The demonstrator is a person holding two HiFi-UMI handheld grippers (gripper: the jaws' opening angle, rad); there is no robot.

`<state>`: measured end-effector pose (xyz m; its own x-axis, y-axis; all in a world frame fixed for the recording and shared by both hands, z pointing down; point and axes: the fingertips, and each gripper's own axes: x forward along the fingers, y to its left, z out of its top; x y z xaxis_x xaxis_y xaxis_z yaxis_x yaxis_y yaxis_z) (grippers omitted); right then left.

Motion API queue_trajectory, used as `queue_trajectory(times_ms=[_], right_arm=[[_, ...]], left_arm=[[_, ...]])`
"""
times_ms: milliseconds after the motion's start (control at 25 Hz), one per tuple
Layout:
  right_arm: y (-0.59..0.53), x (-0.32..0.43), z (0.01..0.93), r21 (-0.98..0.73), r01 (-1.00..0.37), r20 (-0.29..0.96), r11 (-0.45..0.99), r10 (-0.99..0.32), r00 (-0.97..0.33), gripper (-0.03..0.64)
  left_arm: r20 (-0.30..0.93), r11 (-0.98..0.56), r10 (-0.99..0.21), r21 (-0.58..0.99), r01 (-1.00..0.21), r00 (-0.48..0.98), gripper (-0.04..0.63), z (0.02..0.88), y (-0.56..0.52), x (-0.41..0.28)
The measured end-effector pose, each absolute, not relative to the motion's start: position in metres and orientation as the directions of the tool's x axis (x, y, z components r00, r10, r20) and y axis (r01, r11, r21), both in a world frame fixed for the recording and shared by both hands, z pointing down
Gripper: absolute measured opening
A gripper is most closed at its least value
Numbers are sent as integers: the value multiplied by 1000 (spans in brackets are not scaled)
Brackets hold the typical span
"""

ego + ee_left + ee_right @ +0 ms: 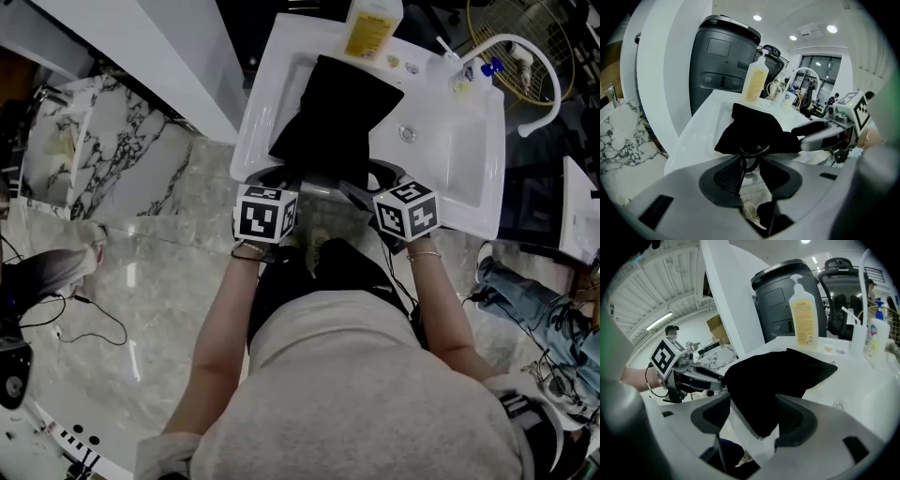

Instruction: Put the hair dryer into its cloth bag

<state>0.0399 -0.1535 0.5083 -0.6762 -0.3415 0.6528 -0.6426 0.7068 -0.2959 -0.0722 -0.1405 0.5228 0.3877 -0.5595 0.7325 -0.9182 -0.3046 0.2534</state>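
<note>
1. Jaws first: the left gripper (750, 158) is pinched down narrow on a thin dark loop (754, 151) at the bag's near edge. The right gripper (753, 404) stands wide apart, with the bag's lower corner hanging between the pads but not squeezed.
2. Biggest thing is the white sink (469, 159). It's glossy and smooth, so I'd expect cloth to slide on it pretty easily.
3. The black cloth bag (333, 112) lies over the sink's near rim and into the basin, right between the two grippers. It's soft, floppy stuff that creases wherever you grab it.
4. The hair dryer doesn't show outside the bag in any view. The bag looks lumpy, so my guess is it's already inside, but I can't tell for sure. If it is, that's a hard, dense lump that'll sag the cloth, so grab the hem near the mouth, not mid-panel.
5. A soap bottle (373, 28) stands on the far rim, well apart from the bag.
6. The loop is thin and probably slippery, so it's easy to lose.
</note>
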Motion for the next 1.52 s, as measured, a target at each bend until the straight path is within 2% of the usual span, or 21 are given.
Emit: queue_trajectory(times_ms=[200,400,600,680,880,1280,1520], right_arm=[[-158,58,510,-257,-716,658,649,-425,-622,322],[-147,64,529,-353,-717,701,601,-338,-628,338],[-145,53,533,-341,-705,728,622,-300,-617,251],[-143,47,534,-312,-691,742,652,-286,-606,176],[-149,36,516,-292,-679,715,674,-318,-623,38],[-127,8,496,-457,-563,630,688,-197,-751,20],[-115,-4,495,-463,-520,619,718,-159,-770,18]], left_arm=[[732,-301,-559,259,-918,389,127,523,-141,-72],[733,-288,-556,273,-918,392,127,522,-141,-72],[721,-272,-564,297,-915,402,126,515,-143,-70],[716,-268,-565,311,-912,410,126,513,-143,-68],[700,-258,-584,321,-911,412,126,507,-145,-69],[674,-270,-590,355,-895,445,123,497,-147,-57],[683,-266,-577,362,-893,449,123,504,-146,-49]])
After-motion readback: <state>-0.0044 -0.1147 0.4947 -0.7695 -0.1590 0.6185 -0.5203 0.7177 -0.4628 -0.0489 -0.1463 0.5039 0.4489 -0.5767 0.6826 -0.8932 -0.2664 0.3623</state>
